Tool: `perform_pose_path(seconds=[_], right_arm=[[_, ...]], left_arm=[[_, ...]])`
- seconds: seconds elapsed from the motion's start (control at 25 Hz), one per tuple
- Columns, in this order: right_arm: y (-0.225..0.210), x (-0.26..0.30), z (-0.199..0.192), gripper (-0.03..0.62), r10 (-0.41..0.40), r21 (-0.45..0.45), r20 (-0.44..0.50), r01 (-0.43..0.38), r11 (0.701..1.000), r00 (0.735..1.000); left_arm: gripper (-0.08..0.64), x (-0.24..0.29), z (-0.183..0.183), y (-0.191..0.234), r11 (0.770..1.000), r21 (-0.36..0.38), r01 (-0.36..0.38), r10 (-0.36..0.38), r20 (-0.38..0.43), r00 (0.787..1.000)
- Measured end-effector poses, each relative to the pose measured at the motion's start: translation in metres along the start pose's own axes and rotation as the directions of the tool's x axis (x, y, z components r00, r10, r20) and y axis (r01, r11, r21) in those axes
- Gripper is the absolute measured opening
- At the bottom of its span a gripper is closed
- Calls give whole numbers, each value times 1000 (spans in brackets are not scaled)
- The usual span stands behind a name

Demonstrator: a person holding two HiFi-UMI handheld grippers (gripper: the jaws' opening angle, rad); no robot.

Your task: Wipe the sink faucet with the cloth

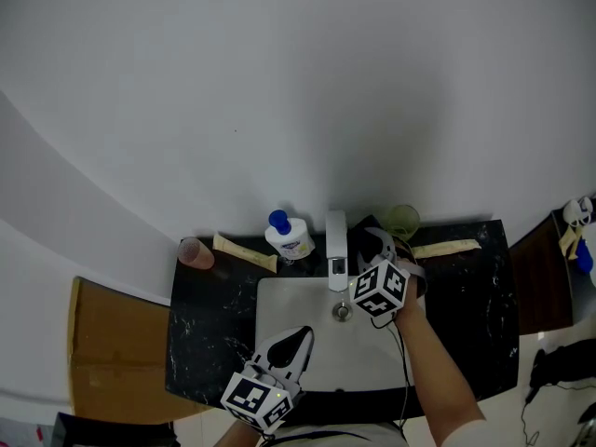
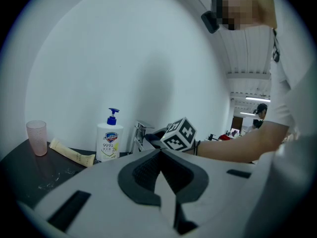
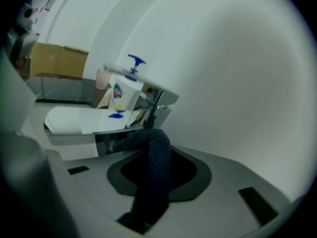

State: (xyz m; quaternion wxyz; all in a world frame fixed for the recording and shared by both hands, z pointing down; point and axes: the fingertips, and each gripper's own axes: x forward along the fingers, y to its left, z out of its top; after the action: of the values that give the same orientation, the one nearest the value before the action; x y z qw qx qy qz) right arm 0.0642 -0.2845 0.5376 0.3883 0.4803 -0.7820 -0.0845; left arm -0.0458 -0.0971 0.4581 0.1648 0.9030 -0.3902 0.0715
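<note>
The right gripper has its jaws clamped on a dark blue-grey, coarse-textured cloth. The cloth bulges out past the jaw tips as 1 thick roll.

Just ahead of those tips stands the task's thing, the chrome sink faucet with a flat lever handle. Whether the cloth already touches it I cannot tell.

To wipe well, I would:
- press the soft roll, not the hard jaw tips, against the metal
- stroke from the base along the spout
- roll the wrist to reach both flanks
- hold the pinch firm so the cloth does not slip out

The left gripper has its jaws together on nothing. It hangs over the near side of the white ceramic sink basin, well short of the faucet, so it is out of the way.

Beyond the faucet, just to its far side from the right gripper, is a white plastic soap bottle with a blue pump. A wide sweep could knock it. Its label reads "99.9%" under a blue shield emblem, and the brand name is too small to read.

Farther along lie a cream tube, its print illegible, and a translucent pink cup.
</note>
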Motion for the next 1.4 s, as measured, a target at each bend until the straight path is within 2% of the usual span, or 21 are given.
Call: perform_pose_path(seconds=[0.16,0.28,0.48,0.64,0.76,0.88,1.0,1.2,1.32,1.4], right_arm=[[27,18,-28,100,75,-5,-87,-76,997,993],[25,18,-26,100,71,-12,-85,-72,997,994],[-3,-8,10,100,4,7,23,-4,1000,1000],[-31,-37,47,100,-68,34,127,64,997,990],[-41,-45,60,100,-91,36,153,87,996,984],[-30,-30,41,100,-56,44,101,52,998,993],[-5,-2,8,100,29,38,9,-29,999,1000],[26,15,-23,100,152,40,-114,-148,988,982],[25,14,-22,100,164,46,-116,-160,986,980],[14,6,-10,100,135,72,-59,-130,989,989]], left_arm=[[-3,-3,-4,0,1000,2,6,-6,8,1000],[-3,-5,-4,1,1000,1,1,-1,7,1000],[-3,-8,-1,-1,1000,0,0,0,16,1000],[-3,-8,0,-6,1000,4,14,-14,31,999],[-3,-11,0,-8,1000,6,19,-20,39,999],[-3,-16,-2,-10,1000,7,14,-14,33,999],[-3,-20,-2,-9,1000,10,4,-4,26,1000],[-3,-30,1,-7,1000,13,-14,14,34,999],[-3,-33,0,-7,1000,12,-14,13,46,999],[-3,-33,4,-8,1000,12,-19,19,45,999]])
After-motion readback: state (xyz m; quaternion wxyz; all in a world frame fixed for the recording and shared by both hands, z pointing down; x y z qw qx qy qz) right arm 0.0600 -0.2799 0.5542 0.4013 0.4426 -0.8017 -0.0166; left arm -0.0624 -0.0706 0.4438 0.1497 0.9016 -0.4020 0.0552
